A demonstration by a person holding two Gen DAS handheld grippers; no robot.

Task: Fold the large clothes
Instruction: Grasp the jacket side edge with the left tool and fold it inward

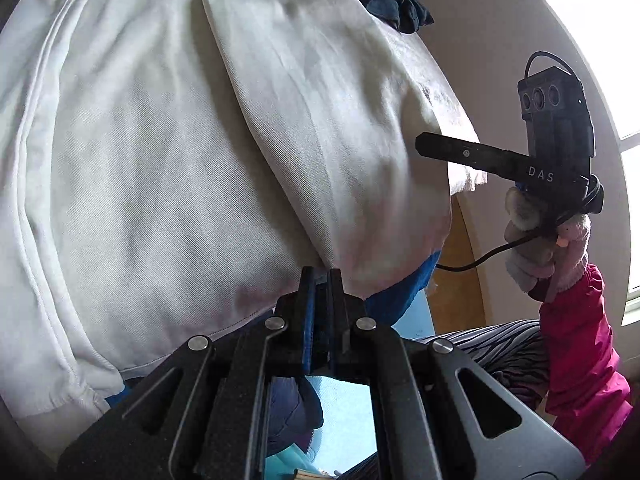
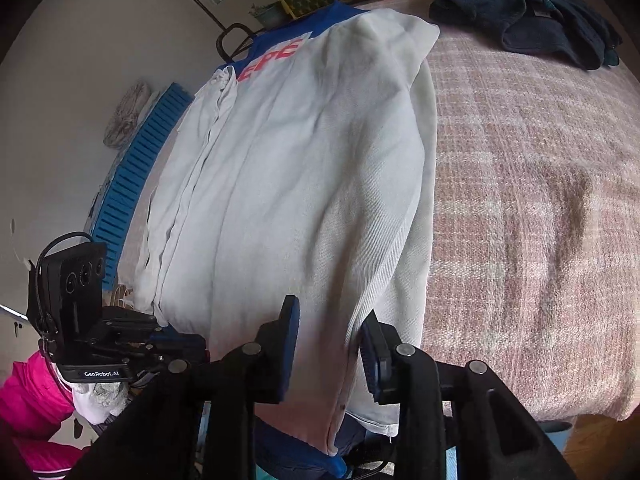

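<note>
Garment (image 2: 296, 184) lay half-folded at the bed's (image 2: 520, 200) near edge; your left gripper (image 1: 320, 280) was clenched on its hem, your right gripper (image 2: 330, 344) released astride the fold — next, I judge, a matching pinch there

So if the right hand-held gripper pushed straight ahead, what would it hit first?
Probably the white garment: the open right hand-held gripper already has its near hem between its fingers, with the pink blanket underneath.
</note>
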